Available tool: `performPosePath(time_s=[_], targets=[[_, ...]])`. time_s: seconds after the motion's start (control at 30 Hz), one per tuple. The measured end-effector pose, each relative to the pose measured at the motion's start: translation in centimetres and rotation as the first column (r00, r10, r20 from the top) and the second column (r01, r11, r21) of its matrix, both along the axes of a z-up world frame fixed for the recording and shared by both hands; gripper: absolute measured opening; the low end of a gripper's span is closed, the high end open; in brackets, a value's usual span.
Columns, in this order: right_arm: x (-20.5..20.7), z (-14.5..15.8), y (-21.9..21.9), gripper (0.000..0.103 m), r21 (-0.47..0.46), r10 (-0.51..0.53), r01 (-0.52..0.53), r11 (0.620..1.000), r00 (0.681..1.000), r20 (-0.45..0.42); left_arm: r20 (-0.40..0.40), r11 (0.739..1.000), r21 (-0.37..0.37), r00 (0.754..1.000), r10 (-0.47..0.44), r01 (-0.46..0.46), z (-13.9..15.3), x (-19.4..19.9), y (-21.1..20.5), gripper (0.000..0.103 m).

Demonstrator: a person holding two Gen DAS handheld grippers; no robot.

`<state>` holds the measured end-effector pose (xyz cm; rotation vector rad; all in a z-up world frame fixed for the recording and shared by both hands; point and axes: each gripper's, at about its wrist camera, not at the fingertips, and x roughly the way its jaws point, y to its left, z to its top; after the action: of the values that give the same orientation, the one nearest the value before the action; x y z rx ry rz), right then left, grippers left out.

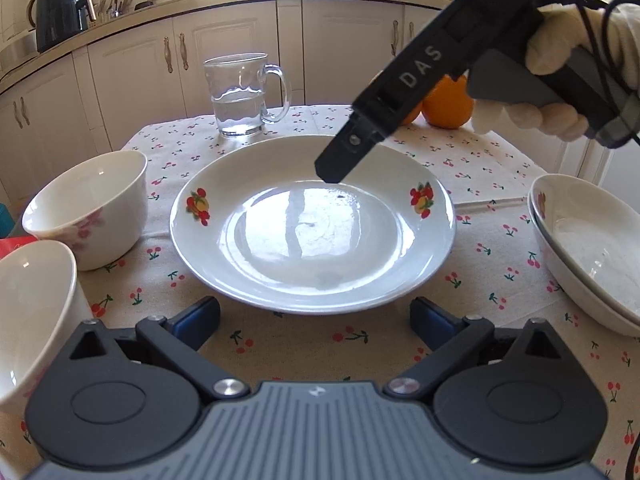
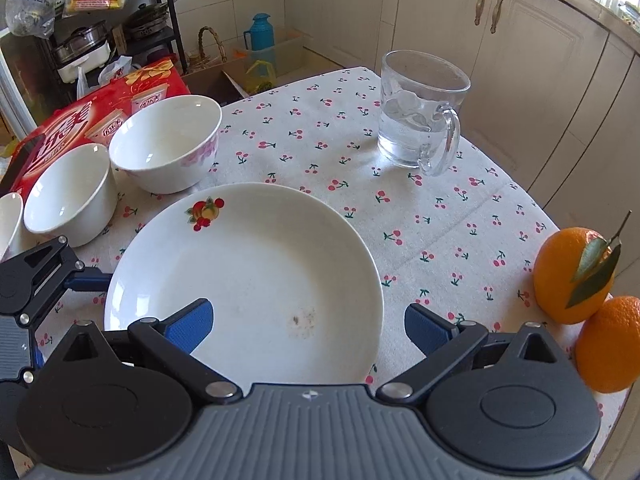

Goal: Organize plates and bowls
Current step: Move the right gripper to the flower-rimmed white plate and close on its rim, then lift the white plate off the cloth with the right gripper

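As left view shows stacked plates [image 1: 592, 248], right view w/ red box [image 2: 96, 116]

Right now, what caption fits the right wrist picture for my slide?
Open right gripper hovers over the fruit-print plate, with two bowls and a glass mug beyond.

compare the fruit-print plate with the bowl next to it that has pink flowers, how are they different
The plate is wide and shallow; the flowered bowl is narrower and deep. The plate carries red and yellow fruit motifs on its rim; the bowl has pink blossoms on its outer wall. Both are white, empty, upright on the cherry tablecloth, and not touching.
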<state>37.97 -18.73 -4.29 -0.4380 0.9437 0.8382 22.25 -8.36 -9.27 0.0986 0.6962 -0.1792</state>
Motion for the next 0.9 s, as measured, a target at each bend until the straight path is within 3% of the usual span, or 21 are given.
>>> performPosePath(time_s=[0.23, 0.57, 0.9], targets=[[3.1, -0.6, 0.8, 0.101, 0.029, 0.065, -0.063, 0.998, 0.997, -0.051, 0.009, 1.0, 0.004, 1.0, -0.007, 0.007, 0.1, 0.0, 0.1, 0.094], [5.6, -2.7, 1.8, 0.076, 0.051, 0.141, -0.134, 0.99, 0.976, -0.169, 0.009, 1.0, -0.012, 1.0, -0.011, 0.011, 0.3, 0.0, 0.4, 0.086], [6.5, -2.8, 1.2, 0.075, 0.118, 0.169, -0.145, 0.982, 0.959, -0.23, 0.001, 1.0, -0.001, 1.0, -0.015, 0.015, 0.3, 0.2, 0.3, 0.085]])
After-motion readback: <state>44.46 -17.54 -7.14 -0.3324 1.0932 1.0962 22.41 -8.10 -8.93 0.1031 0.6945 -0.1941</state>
